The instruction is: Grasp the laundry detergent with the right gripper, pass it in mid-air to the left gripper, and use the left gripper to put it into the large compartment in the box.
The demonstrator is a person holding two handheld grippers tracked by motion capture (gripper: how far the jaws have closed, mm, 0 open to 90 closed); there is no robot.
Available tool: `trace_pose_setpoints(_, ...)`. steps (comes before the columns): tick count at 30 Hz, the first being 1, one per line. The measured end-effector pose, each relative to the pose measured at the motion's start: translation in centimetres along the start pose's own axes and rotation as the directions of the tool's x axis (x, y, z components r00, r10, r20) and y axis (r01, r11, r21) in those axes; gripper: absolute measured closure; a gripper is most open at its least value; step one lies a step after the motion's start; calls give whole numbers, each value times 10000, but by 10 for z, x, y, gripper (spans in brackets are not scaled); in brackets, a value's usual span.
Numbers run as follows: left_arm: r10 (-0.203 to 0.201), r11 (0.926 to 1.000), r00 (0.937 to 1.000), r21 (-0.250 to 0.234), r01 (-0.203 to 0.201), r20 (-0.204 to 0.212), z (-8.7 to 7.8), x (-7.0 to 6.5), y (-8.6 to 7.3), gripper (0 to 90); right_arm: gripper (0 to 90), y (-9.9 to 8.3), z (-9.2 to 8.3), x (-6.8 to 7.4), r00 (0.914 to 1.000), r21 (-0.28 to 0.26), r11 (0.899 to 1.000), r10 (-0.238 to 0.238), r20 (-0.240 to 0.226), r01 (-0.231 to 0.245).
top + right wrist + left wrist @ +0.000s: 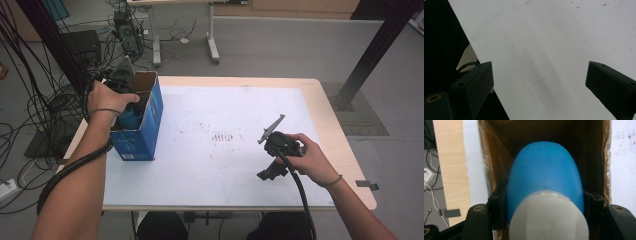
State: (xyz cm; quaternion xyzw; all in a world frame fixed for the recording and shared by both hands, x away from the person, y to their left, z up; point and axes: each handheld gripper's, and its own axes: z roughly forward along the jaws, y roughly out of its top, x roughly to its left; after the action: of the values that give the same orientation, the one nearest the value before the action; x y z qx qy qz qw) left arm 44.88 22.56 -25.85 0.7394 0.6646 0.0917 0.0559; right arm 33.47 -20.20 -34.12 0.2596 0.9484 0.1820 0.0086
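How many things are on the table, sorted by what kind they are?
Blue cardboard box: 1
Blue bottle with a white cap, inside the box and held by the left gripper: 1
Total: 2
The right gripper is open and holds nothing.

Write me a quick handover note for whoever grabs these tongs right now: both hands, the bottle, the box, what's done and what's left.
Left tongs: shut on the blue bottle, jaws on both its sides just below the white cap. The bottle sits in the mouth of the open blue box, which stands upright at the table's left edge.
Right tongs: open, empty, held over the bare white tabletop.
Done: bottle gripped at the box.
Left: whether it goes in or comes out can't be told; finish that move, then release.
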Motion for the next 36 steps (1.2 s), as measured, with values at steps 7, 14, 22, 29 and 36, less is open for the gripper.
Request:
trace_pose_setpoints(7, 73, 9998, 9999, 184, -71, -140, 8, -3, -2, 378, 80, -1, 1, 0, 10000, 39, 10000, 34, -21, -34)
trace_pose_setpoints(14, 48, 9999, 9998, 112, -46, -168, 10, -4, -2, 378, 81, -2, 1, -1, 10000, 37, 9999, 97, 11, -97)
trace_pose_setpoints(22, 4, 9999, 9999, 158, -2, -142, 10, -3, -1, 378, 81, -4, 1, -1, 9999, 7, 9999, 154, -13, -154)
trace_pose_setpoints(29, -82, 9999, 9999, 136, 84, -106, 10, -2, -2, 377, 81, -5, 1, -2, 9998, -15, 9998, 196, -11, -196)
trace_pose_setpoints(36, -195, 9997, 9998, 147, 196, -65, 10, 0, -2, 377, 82, -6, 1, -3, 9998, -48, 9998, 203, -20, -203)
